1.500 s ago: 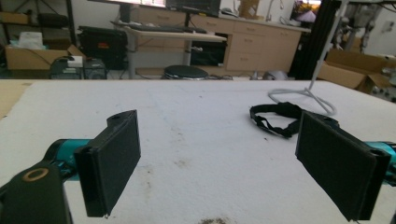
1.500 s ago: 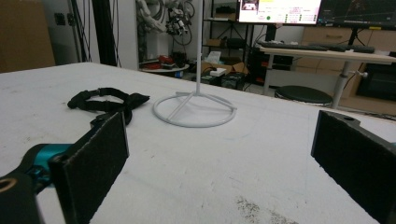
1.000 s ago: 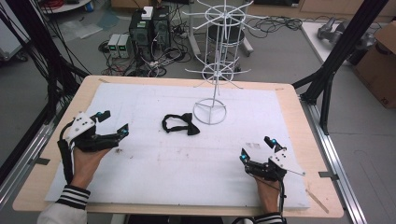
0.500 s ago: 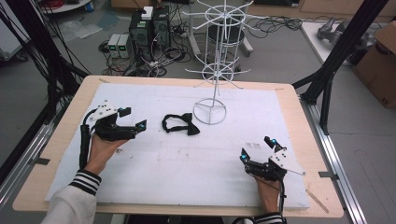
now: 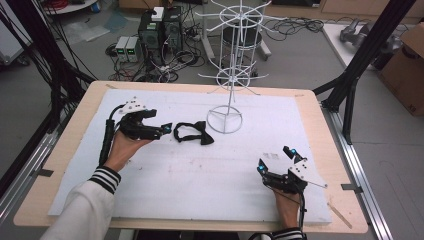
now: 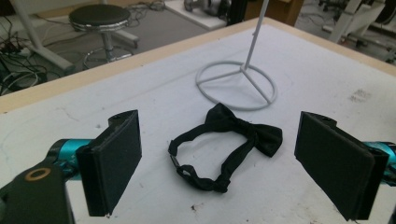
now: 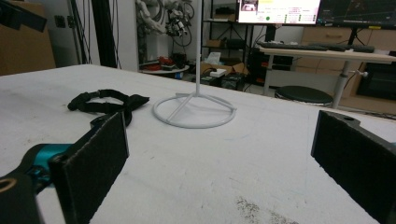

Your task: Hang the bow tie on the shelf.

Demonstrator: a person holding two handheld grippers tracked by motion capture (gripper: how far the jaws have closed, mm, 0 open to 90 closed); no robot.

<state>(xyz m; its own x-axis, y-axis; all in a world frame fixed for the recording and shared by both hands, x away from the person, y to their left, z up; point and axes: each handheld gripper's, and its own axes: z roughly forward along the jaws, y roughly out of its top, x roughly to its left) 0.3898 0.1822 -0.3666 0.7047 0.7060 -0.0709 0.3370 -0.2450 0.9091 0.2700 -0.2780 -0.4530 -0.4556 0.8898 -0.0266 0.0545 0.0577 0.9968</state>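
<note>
A black bow tie (image 5: pixel 192 133) with its strap looped lies flat on the white mat, left of the round base of a white wire stand (image 5: pixel 225 119). My left gripper (image 5: pixel 167 129) is open, its jaws just left of the tie and pointing at it. Seen from the left gripper view, the bow tie (image 6: pixel 225 145) lies ahead between the two black pads (image 6: pixel 114 162), untouched. My right gripper (image 5: pixel 276 157) rests open near the mat's front right, far from the tie. In the right gripper view the bow tie (image 7: pixel 106 103) and stand base (image 7: pixel 194 111) lie well ahead.
The white mat (image 5: pixel 200 170) covers most of a wooden table (image 5: pixel 60 145). Black frame posts (image 5: pixel 360 55) stand at the table's right and left sides. Computers and cables (image 5: pixel 155 35) sit on the floor beyond the far edge, and a stool (image 6: pixel 100 21) stands there too.
My left gripper has travelled from the mat's left edge rightward and away from the person, stopping just short of the bow tie. The right gripper has stayed still.
</note>
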